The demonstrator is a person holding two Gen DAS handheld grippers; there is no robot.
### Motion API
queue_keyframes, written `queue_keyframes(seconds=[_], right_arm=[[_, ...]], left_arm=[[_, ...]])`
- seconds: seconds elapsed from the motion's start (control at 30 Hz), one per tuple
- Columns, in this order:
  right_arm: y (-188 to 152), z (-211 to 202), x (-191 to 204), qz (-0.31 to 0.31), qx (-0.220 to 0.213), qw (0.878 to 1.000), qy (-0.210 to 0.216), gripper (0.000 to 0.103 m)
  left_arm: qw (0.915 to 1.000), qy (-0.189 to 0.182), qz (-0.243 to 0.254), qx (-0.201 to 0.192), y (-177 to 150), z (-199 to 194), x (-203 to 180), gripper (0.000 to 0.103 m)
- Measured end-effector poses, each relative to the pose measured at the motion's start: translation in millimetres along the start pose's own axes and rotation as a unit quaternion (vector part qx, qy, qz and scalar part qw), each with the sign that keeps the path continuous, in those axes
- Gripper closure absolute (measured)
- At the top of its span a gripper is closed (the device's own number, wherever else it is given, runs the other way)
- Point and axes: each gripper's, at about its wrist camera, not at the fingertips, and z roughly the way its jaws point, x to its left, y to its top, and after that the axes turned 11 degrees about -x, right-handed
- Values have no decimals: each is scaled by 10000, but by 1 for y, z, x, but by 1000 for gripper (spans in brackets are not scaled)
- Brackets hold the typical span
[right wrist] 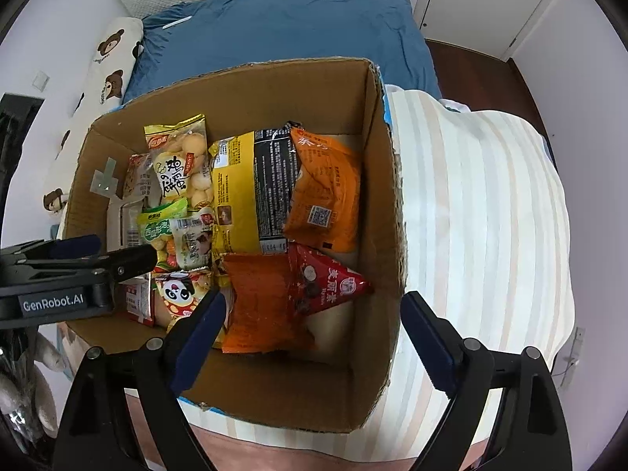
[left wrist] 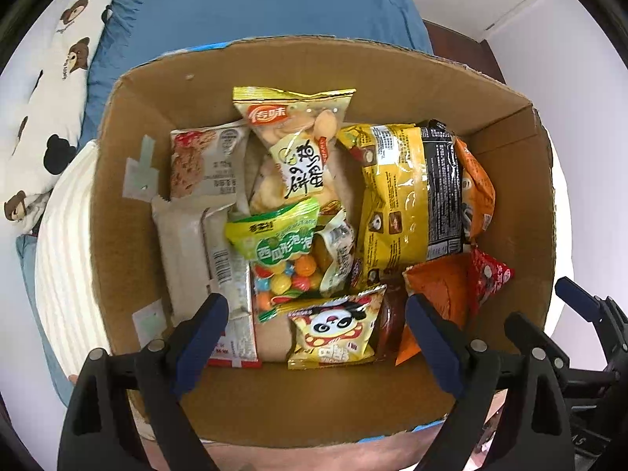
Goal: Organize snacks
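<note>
An open cardboard box (left wrist: 129,180) (right wrist: 376,235) sits on a bed and holds several snack packs. Among them are a yellow panda pack (left wrist: 333,329) (right wrist: 180,294), a green candy-ball bag (left wrist: 282,251), a large yellow-black bag (left wrist: 408,196) (right wrist: 251,192), an orange bag (right wrist: 325,192), a red triangular pack (right wrist: 329,282) and a white cookie pack (left wrist: 200,161). My left gripper (left wrist: 316,314) is open and empty above the box's near side, over the panda pack. My right gripper (right wrist: 314,314) is open and empty above the box's near right corner.
The box rests against a cream striped cushion (right wrist: 479,216) (left wrist: 62,251). A blue duvet (left wrist: 267,4) (right wrist: 290,27) lies behind it, with a bear-print pillow (left wrist: 51,90) (right wrist: 106,62) at the left. The left gripper's body (right wrist: 70,271) reaches in over the box's left edge.
</note>
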Motion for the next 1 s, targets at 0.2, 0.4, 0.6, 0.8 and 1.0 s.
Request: queue_keyframes(seconds=[0.2,0.4,0.6,0.8,1.0], right_arm=[[-6,-17,0,131,-208,9996,153,10],[-22,-48,5,166,-661,9975,185,10],[-56,-92,12,154,-1227,9920,245,10],[-99,-142,24,16,-1831,9828,249,10],[-153,-189,29,10,-2274,9733,311,10]], left_arm=[[9992,92,126,-378,-22,-29,0,10],[9921,314,172,-1205,-48,-75,0,10],[9821,397,198,-1828,-81,-119,3,10],[9679,506,274,-2448,-130,-161,-2,10],[9592,487,267,-2771,-186,-189,-6,10]])
